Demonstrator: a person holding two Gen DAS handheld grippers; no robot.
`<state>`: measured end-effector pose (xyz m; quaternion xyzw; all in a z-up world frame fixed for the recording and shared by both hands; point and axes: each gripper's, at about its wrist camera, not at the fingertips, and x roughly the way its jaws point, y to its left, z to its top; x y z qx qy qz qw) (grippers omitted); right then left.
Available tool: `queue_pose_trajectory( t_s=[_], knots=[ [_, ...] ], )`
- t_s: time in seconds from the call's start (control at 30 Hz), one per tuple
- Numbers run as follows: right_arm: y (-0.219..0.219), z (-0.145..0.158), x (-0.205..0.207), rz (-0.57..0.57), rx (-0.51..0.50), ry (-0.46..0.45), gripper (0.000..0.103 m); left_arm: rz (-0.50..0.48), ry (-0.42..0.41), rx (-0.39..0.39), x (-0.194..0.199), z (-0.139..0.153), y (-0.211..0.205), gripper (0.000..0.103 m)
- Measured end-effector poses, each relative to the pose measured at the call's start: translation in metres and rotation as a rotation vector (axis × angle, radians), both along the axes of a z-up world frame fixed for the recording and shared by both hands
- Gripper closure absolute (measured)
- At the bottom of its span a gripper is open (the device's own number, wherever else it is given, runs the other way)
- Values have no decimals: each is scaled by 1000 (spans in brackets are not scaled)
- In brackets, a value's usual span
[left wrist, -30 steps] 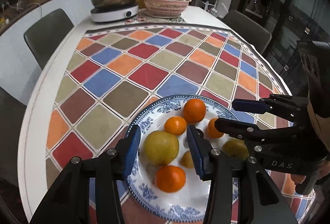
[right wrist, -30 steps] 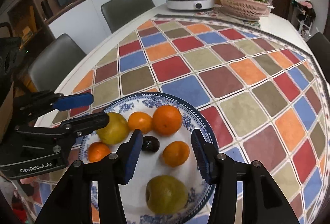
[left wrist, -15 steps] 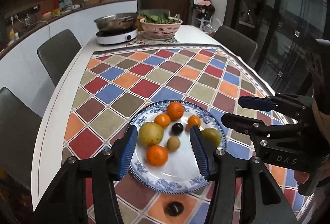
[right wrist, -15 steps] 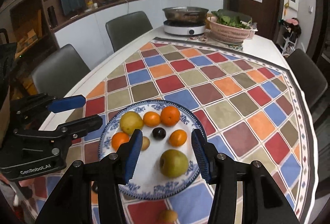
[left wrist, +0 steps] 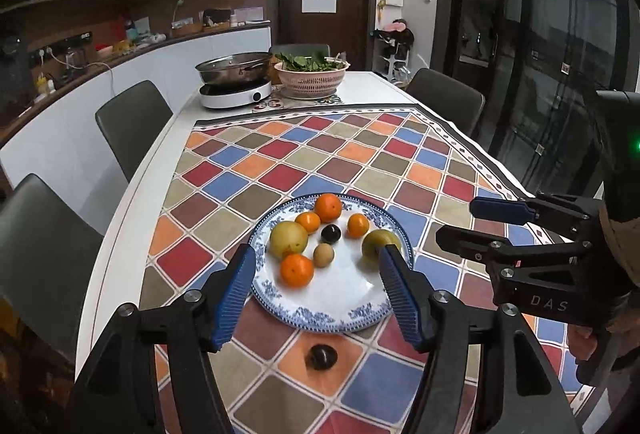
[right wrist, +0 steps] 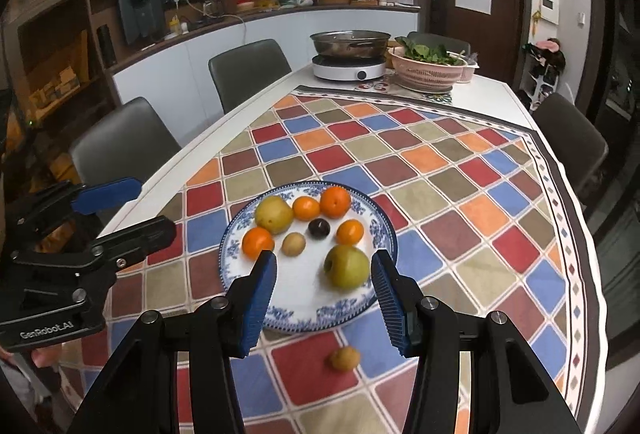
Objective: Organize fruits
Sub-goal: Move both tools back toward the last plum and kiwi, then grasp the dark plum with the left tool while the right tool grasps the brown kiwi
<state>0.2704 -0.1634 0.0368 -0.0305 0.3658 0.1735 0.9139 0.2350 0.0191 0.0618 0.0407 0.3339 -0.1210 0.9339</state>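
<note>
Your left tool is opening, empty; your right tool, lettered "DAS", gapes empty above the glossy blue-rimmed plate of round fruit.

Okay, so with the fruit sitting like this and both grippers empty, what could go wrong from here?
1. The dark plum and the small brown fruit lie loose on the tablecloth near the plate; being round, either may roll if nudged.
2. The plate already holds eight crowded fruits; adding more could knock a tangerine off.
3. The left gripper, its jaws opening, and the right gripper work close together and could collide.
</note>
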Motion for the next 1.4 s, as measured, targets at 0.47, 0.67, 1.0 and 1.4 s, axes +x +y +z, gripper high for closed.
queue_pose_trajectory(
  t_s=[0.47,0.67,1.0,1.4],
  knots=[
    [-15,-16,-44,-87,1,-19,43,45,-34,65,-49,-16,0,29],
    [-17,-29,-54,-104,-13,-8,43,54,-11,46,-59,-34,4,27],
    [-15,-54,-59,-126,-55,-1,43,54,1,40,-59,-69,9,27],
    [-14,-88,-47,-131,-78,49,43,53,71,51,-42,-110,11,28]
  ],
)
